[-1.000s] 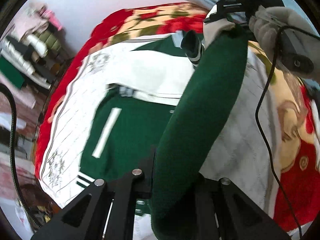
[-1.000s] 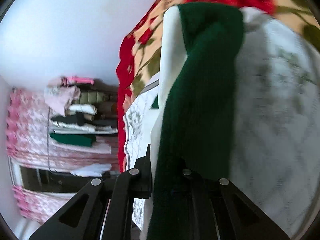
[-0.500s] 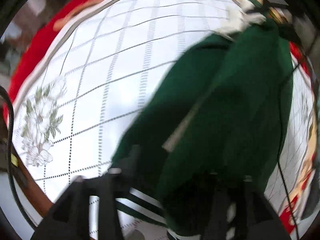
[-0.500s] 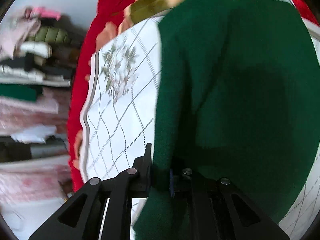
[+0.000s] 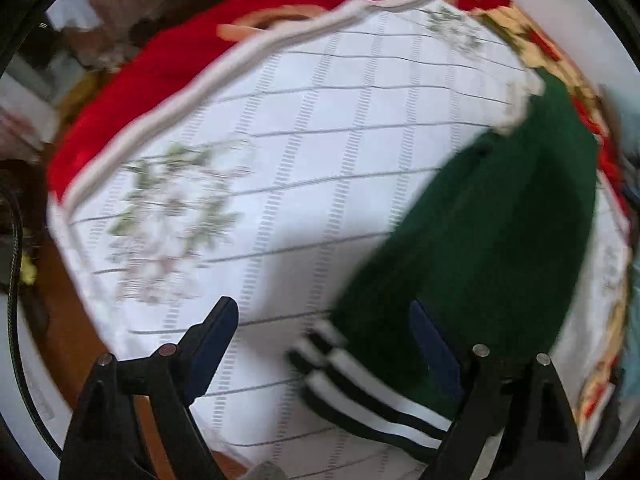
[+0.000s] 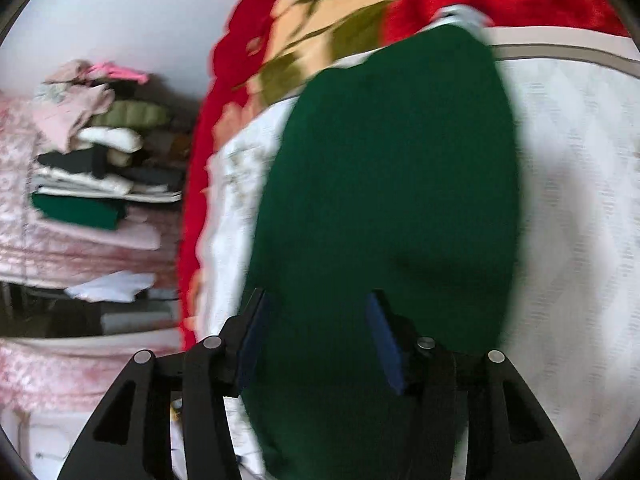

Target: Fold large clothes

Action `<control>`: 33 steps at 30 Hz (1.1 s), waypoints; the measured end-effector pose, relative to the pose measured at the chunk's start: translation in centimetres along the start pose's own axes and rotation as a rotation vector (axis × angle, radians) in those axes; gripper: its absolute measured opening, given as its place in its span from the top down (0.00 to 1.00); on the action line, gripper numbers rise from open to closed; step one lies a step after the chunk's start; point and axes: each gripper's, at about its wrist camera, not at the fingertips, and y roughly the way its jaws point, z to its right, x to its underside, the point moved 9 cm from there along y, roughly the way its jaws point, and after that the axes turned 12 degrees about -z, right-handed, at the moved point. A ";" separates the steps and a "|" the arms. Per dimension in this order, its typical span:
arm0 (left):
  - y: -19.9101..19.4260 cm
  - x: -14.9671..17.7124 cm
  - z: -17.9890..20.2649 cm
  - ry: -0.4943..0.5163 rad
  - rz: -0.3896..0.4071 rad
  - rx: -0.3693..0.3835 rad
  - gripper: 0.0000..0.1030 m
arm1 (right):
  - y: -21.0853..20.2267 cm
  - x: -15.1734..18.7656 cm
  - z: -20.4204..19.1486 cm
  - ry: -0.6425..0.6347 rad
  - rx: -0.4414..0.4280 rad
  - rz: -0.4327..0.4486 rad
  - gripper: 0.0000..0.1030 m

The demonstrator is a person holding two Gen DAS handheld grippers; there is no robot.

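A dark green garment (image 5: pixel 488 240) with a black-and-white striped hem (image 5: pixel 368 384) lies folded on a white quilted cloth (image 5: pixel 280 160) on the bed. My left gripper (image 5: pixel 320 344) is open just above the striped hem, with nothing between its blue pads. In the right wrist view the same green garment (image 6: pixel 392 184) lies flat, with a white edge at its far end. My right gripper (image 6: pixel 316 336) is open over the near end of it and grips nothing.
A red floral blanket (image 6: pixel 320 12) lies under the white cloth and shows at its far edges (image 5: pixel 168 60). A shelf with stacked folded clothes (image 6: pixel 92 168) stands to the left of the bed. The cloth's edge drops off at the left (image 5: pixel 80 280).
Both grippers held the green garment lifted a second ago. They lowered it onto the white cloth, and both have opened and let it go.
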 end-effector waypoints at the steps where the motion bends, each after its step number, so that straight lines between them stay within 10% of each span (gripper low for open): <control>1: 0.1 0.0 -0.1 -0.005 -0.005 -0.037 0.15 | -0.6 0.1 1.4 0.014 0.022 0.002 0.48; 8: 0.0 -2.7 5.7 0.064 0.031 -0.084 0.15 | 0.1 -4.1 7.5 0.120 0.044 0.033 0.48; 13: 8.8 -5.5 7.4 0.084 -0.100 -0.170 0.13 | 4.7 -11.2 11.7 0.201 -0.028 0.028 0.38; 17: 8.9 -6.7 6.9 0.085 -0.079 -0.174 0.10 | 9.7 -15.0 12.1 0.273 -0.247 -0.008 0.35; 20: 8.3 -6.7 6.3 0.106 -0.074 -0.196 0.10 | 10.6 -15.5 11.6 0.273 -0.305 -0.013 0.68; 27: 3.6 -7.1 4.8 0.128 -0.034 -0.218 0.10 | 5.9 -11.7 11.9 0.360 -0.358 0.098 0.80; 33: -3.3 -6.3 3.2 0.131 0.032 -0.170 0.10 | -2.6 2.8 21.0 0.546 -0.231 0.170 0.80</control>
